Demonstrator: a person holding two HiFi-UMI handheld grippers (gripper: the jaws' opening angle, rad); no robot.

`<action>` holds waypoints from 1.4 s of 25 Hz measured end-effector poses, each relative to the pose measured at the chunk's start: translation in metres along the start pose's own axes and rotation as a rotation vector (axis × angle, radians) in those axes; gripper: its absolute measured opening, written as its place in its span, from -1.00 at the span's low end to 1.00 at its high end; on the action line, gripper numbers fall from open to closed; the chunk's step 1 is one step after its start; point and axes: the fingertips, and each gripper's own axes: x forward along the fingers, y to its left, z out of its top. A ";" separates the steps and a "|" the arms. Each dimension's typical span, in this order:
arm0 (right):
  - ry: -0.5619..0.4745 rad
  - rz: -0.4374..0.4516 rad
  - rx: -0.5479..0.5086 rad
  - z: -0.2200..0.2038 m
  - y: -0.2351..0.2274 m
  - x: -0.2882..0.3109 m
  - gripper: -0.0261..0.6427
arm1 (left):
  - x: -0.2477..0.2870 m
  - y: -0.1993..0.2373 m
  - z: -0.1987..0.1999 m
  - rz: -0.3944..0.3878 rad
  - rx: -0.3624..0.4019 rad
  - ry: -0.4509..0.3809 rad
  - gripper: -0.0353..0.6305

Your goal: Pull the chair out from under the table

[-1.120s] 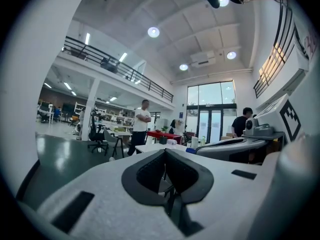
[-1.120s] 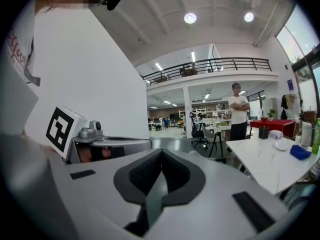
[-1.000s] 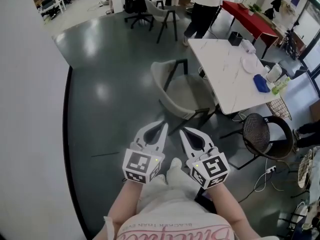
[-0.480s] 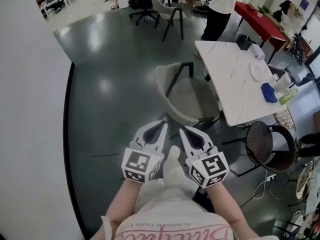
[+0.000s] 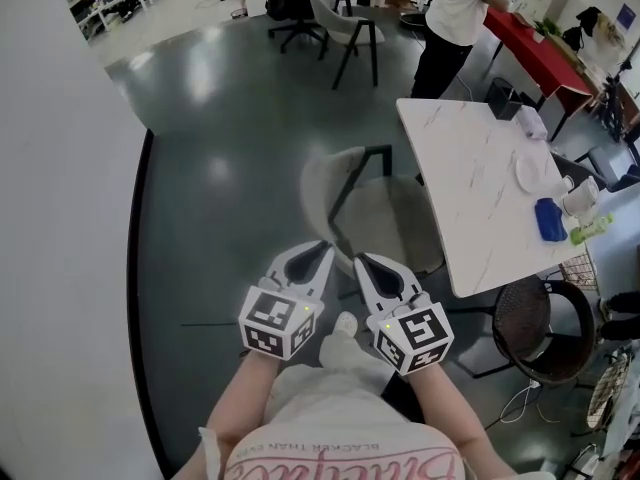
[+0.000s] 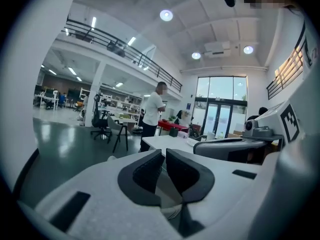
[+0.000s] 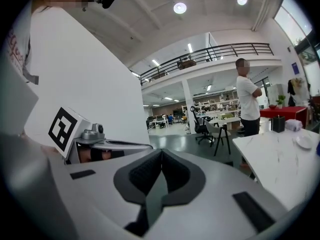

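The left hand-held gripper (image 5: 322, 251) and the right hand-held gripper (image 5: 362, 263) both have their jaws together, with nothing between them. The chair (image 5: 380, 213) stands just ahead of them, against the worktop (image 5: 480, 183) on their right.

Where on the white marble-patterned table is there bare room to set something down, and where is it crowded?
Bare: the half of the white marble-patterned table beside the grey shell chair, from near corner to far corner. Crowded: its opposite long edge, with a round white plate, a blue object and a green item.
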 end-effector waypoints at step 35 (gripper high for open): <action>0.205 0.029 -0.034 -0.013 -0.116 0.136 -0.91 | 0.141 0.190 -0.096 0.314 -0.133 0.399 -0.37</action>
